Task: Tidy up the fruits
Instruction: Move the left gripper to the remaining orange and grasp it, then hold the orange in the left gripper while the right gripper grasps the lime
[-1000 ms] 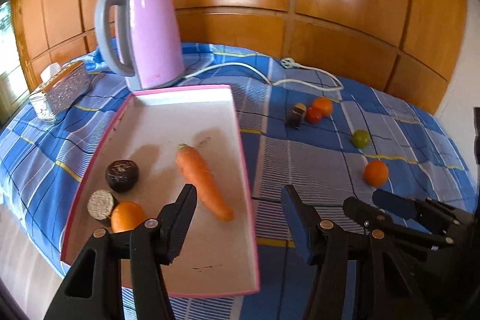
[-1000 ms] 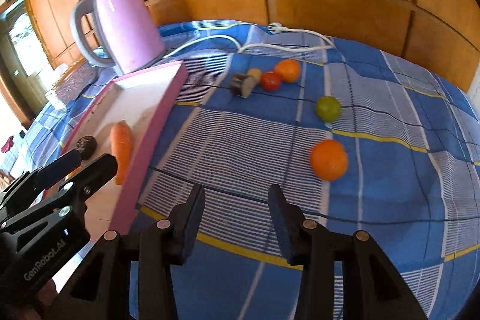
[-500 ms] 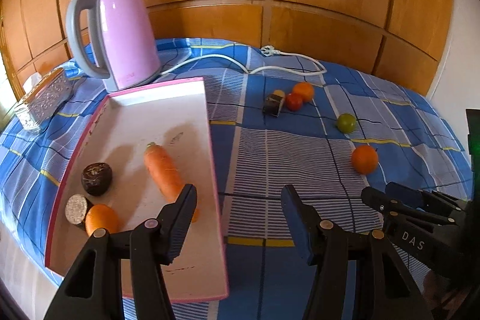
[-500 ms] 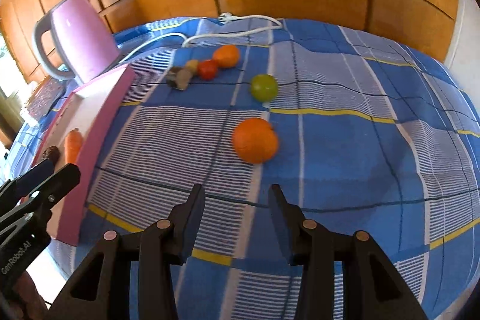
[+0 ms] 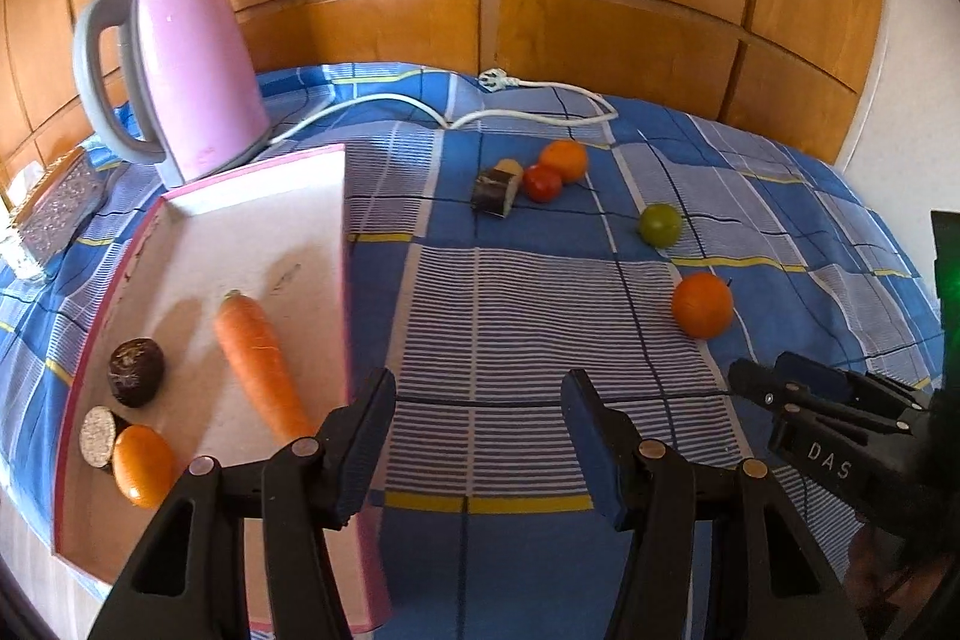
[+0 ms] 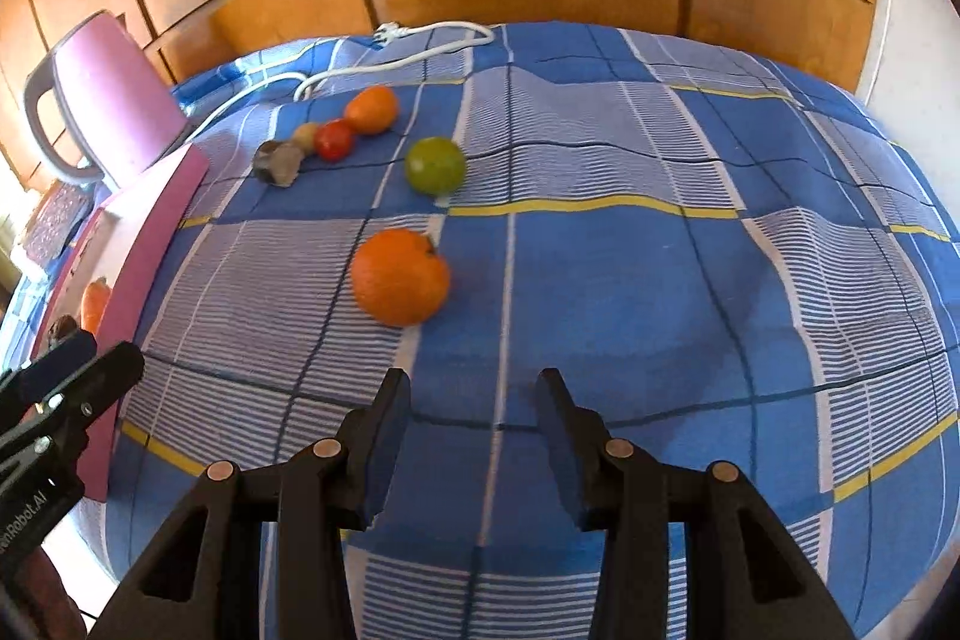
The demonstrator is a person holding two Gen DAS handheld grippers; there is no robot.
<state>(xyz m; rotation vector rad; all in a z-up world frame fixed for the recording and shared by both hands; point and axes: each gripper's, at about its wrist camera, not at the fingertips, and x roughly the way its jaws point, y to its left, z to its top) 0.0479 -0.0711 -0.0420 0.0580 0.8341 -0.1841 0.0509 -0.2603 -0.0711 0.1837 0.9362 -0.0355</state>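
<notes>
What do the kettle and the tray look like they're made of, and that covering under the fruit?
Kettle: smooth pink shell with a soft sheen and grey handle, probably plastic, possibly painted metal. Tray: matte white inside, pink rim, scuffed; plastic or coated board, hard to tell. Cloth: woven fabric, blue checks with yellow lines, wrinkled where it drapes.

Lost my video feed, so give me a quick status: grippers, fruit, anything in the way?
Left gripper and right gripper open, empty. Large orange fruit loose on blue checked cloth, just ahead of right gripper. Pink-rimmed tray holds long orange carrot. Path unobstructed.
</notes>
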